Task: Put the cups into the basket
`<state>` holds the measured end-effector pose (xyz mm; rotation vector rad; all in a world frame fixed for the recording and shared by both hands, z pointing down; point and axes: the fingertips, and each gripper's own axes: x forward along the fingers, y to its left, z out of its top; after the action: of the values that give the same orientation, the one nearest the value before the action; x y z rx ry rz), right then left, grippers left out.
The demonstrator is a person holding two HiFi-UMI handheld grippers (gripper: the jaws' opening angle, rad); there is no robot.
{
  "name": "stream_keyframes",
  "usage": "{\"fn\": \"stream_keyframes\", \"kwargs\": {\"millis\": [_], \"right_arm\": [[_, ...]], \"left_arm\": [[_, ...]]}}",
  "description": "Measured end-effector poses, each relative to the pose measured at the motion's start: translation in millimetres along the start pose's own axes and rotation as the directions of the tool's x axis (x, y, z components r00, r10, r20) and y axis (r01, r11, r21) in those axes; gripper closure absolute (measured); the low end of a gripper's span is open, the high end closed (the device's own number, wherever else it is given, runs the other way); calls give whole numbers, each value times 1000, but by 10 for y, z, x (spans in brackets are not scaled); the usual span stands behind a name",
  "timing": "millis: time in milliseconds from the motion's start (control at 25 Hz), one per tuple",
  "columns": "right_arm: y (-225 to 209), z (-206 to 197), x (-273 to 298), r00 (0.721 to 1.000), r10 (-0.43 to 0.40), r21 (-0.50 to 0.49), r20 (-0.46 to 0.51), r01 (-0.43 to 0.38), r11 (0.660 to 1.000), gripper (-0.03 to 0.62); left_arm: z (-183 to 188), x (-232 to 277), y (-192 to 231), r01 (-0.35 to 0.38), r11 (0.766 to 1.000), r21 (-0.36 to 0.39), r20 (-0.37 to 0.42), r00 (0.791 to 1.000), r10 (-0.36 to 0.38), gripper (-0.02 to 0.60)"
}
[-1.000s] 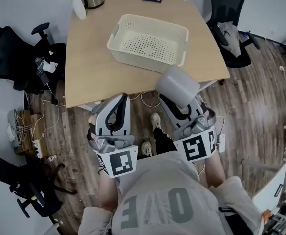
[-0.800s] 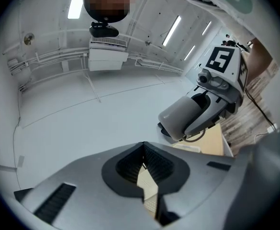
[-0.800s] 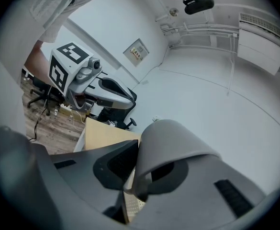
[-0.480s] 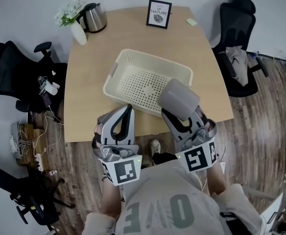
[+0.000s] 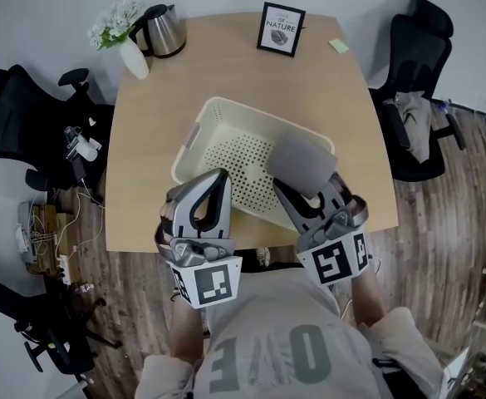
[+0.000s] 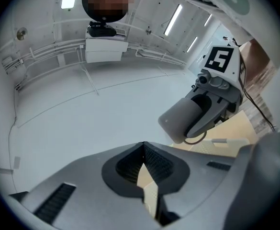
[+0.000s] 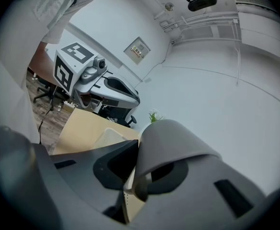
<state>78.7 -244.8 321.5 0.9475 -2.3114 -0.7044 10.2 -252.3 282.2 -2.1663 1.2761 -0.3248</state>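
A cream perforated basket (image 5: 194, 131) stands on the wooden table (image 5: 143, 140). My right gripper (image 5: 309, 185) is shut on a grey cup (image 5: 301, 165), held on its side over the basket's near right part. In the right gripper view the cup (image 7: 173, 143) fills the space between the jaws, with the basket (image 7: 108, 135) beyond it. My left gripper (image 5: 218, 175) is shut and empty, hovering above the basket's near left edge. In the left gripper view its tips (image 6: 143, 145) meet, and the cup (image 6: 183, 123) shows to the right.
At the table's far edge stand a steel kettle (image 5: 164, 30), a white vase with flowers (image 5: 130, 52), a framed picture (image 5: 281, 29) and a sticky note (image 5: 337, 46). Black office chairs flank the table at left (image 5: 27, 115) and right (image 5: 417, 81).
Both grippers have moved forward from the table's near edge to over the basket. The grey cup has travelled with the right gripper.
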Motion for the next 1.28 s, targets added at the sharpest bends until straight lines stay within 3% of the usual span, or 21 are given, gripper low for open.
{"fn": "stream_keyframes", "kwargs": {"millis": [400,560,680,960,1280], "right_arm": [[-71,-88,419,996,66,-2,-61,-67,998,548],[4,-166,577,983,154,36,-101,-151,988,548],[97,-312,719,965,211,10,-155,-212,977,548],[362,-654,997,882,365,-4,-298,-384,923,548],[664,-1035,1190,729,499,-32,-468,-578,815,548]], "left_arm": [[-157,293,277,6,1000,-2,36,999,-6,572],[-262,367,337,10,1000,-7,33,999,-9,572],[-346,427,351,22,1000,-13,24,999,-22,572],[-592,508,356,48,998,-34,-8,999,-48,572],[-852,500,325,60,996,-65,-50,997,-63,572]]}}
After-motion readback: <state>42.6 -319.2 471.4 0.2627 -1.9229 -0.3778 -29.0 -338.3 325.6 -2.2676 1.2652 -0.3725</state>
